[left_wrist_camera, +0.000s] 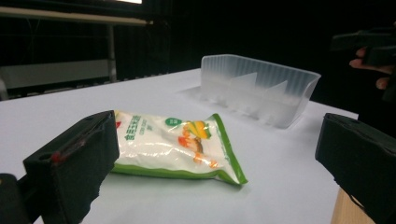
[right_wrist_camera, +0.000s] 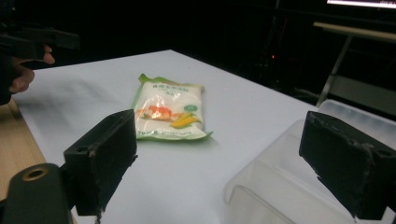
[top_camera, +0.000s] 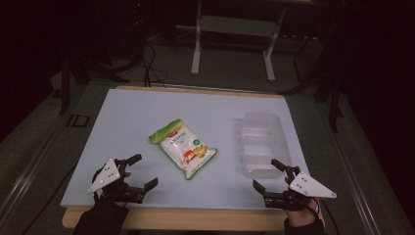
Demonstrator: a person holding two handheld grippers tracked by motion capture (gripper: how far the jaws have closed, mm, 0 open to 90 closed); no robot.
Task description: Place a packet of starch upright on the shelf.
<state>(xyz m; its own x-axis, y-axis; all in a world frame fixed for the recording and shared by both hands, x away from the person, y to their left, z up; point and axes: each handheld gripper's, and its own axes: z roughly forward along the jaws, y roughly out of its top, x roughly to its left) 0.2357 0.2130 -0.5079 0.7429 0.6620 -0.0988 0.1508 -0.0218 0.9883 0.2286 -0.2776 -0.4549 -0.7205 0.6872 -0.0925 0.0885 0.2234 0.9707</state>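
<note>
Near the table [top_camera: 127,112] front, both grippers' jaws wide apart, empty, flanking the snack bag [top_camera: 182,147].

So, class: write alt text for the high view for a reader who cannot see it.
A green-and-white food packet lies mid-table, a clear plastic tray to its right. At the near edge, the left hand-held gripper and right hand-held gripper are both open.
</note>
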